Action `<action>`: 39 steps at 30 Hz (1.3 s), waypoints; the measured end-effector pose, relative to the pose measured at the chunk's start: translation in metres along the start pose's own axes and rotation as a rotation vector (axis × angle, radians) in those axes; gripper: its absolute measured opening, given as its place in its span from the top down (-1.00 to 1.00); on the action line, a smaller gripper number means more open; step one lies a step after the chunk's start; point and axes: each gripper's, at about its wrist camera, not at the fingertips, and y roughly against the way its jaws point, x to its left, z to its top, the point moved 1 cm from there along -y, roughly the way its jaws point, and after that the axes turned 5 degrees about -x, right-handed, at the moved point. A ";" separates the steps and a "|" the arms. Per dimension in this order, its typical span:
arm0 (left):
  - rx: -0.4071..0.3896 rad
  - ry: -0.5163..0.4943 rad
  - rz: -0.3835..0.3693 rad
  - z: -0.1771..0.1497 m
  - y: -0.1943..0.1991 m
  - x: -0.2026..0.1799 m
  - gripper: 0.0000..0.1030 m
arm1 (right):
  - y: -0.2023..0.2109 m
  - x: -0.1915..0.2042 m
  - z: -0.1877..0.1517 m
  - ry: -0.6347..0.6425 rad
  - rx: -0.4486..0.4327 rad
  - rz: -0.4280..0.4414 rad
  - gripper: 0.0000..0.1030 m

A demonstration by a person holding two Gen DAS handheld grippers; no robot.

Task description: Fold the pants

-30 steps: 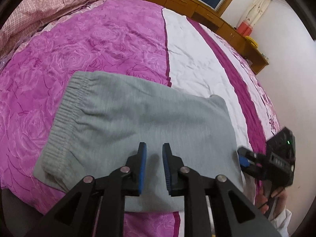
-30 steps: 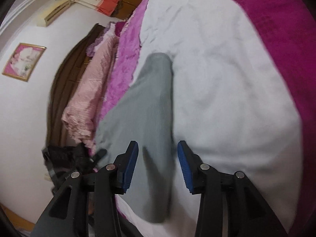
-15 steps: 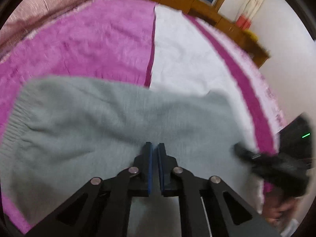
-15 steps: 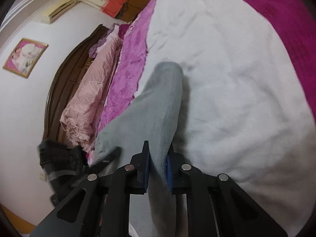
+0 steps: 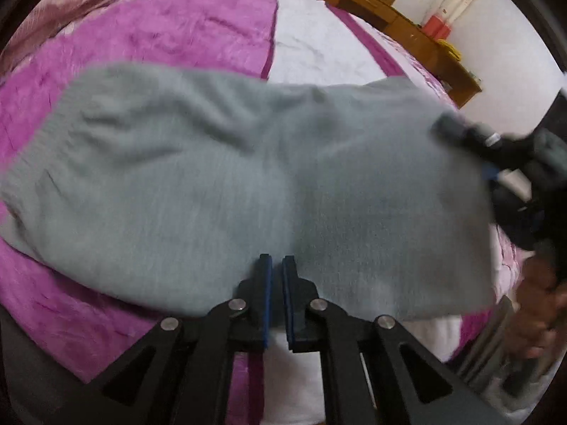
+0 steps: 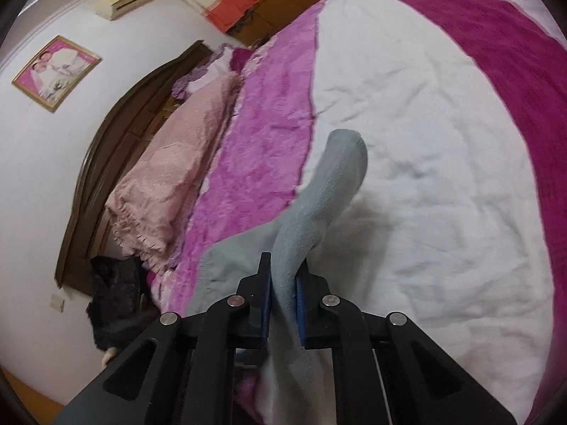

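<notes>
Grey pants [image 5: 248, 177] lie folded across the purple and white bedspread [image 5: 159, 35], elastic waistband at the left. My left gripper [image 5: 276, 269] is shut on their near edge, about at the middle. In the right wrist view my right gripper [image 6: 283, 283] is shut on a raised fold of the pants [image 6: 319, 194], which run away from it in a narrow strip to a rounded far end. In the left wrist view the right gripper [image 5: 446, 127] shows blurred at the pants' right corner, lifted off the bed.
A pink quilt [image 6: 170, 170] is heaped by the dark headboard [image 6: 117, 134]. A wooden cabinet [image 5: 389, 10] runs along the far side of the bed. A person's hand [image 5: 538, 301] is at the right edge. The white stripe [image 6: 425, 141] lies beyond the pants.
Both grippers went from open to shut on the pants. The right one has risen, pulling its end of the fabric up. The left one moved in onto the near edge.
</notes>
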 end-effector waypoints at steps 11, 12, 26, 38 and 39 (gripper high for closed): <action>-0.011 -0.017 0.042 -0.005 0.016 -0.001 0.81 | -0.008 0.038 0.000 0.040 0.000 -0.041 0.92; -0.018 -0.014 0.038 -0.003 0.023 0.001 0.80 | -0.009 0.040 0.000 0.037 -0.002 -0.041 0.92; -0.290 0.263 0.088 0.021 0.156 0.123 -0.13 | -0.113 0.133 -0.010 0.067 0.106 -0.239 0.86; -0.234 0.395 0.069 -0.007 0.136 0.178 -0.13 | -0.207 0.159 -0.042 0.124 0.189 -0.344 0.86; -0.236 0.393 0.072 -0.007 0.137 0.179 -0.13 | -0.209 0.158 -0.044 0.134 0.189 -0.351 0.86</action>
